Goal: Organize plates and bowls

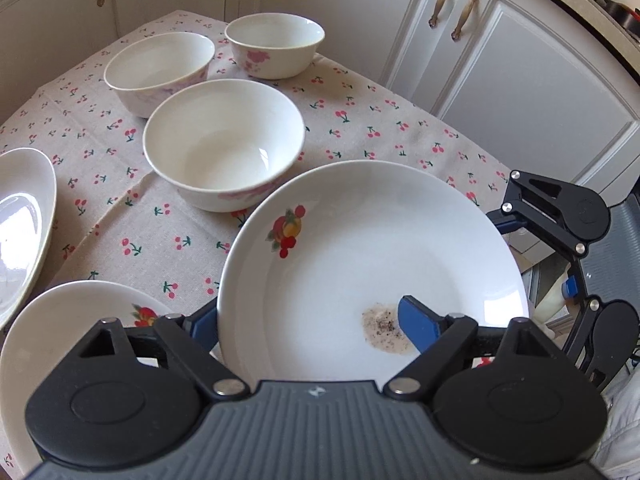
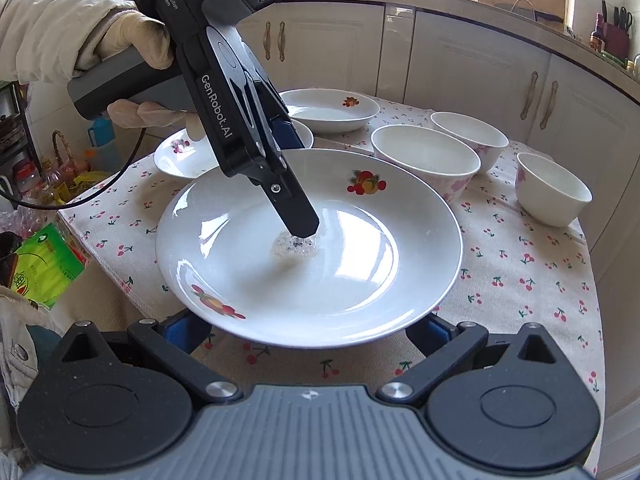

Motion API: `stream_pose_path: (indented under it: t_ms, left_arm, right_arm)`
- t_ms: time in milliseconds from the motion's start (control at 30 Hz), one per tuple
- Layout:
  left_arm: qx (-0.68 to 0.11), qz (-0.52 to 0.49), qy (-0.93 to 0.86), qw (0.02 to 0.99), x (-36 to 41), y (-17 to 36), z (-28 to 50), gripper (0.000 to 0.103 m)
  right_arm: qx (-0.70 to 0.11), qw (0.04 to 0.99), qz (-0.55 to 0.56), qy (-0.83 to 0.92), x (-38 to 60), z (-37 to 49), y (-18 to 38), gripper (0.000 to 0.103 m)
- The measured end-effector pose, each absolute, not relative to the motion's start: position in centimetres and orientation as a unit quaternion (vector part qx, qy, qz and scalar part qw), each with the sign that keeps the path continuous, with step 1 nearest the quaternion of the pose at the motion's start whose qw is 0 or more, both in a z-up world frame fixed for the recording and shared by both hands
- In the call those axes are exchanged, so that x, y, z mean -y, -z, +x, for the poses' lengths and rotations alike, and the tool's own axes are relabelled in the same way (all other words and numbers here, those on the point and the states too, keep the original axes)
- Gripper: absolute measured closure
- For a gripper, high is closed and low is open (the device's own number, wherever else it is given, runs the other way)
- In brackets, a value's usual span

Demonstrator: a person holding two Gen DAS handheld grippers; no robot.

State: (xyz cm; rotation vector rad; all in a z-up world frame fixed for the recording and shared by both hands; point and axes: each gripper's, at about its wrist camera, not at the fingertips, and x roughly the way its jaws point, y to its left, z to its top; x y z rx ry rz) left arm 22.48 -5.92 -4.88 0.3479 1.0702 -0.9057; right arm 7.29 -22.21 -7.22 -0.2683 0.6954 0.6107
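Note:
A white fruit-print plate (image 1: 360,248) with a dirty speck patch is gripped at its rim by my left gripper (image 1: 308,324), one blue finger (image 1: 416,324) over it and one under. In the right wrist view the same plate (image 2: 340,280) is held above the table. My right gripper (image 2: 308,332) is open, its fingers spread under the plate's near edge. Three white bowls (image 1: 224,144) (image 1: 160,68) (image 1: 276,44) stand behind. Other plates (image 1: 60,320) (image 1: 20,224) lie at the left.
The table has a cherry-print cloth (image 1: 360,120). White cabinets (image 1: 500,80) stand behind it. In the right wrist view, two more plates (image 2: 332,110) (image 2: 180,156) lie at the back, and bags and bottles (image 2: 44,256) crowd the floor at the left.

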Motion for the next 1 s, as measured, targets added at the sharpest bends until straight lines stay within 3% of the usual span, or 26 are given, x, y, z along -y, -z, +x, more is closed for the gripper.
stream_pose_path:
  t_ms: [367,1000]
  left_arm:
    - [-0.473,0.116,0.356,0.797,-0.9,3.1,22.7,0.014]
    - [-0.488,0.077,0.295,0.818,-8.3,5.1,24.8,0.014]
  right_arm:
    - [-0.315,0.866,-0.163,-0.354,17.8,10.5,5.2,0.0]
    - [-0.341,0.824,-0.188,-0.411,10.7,15.5,6.2,0.0]
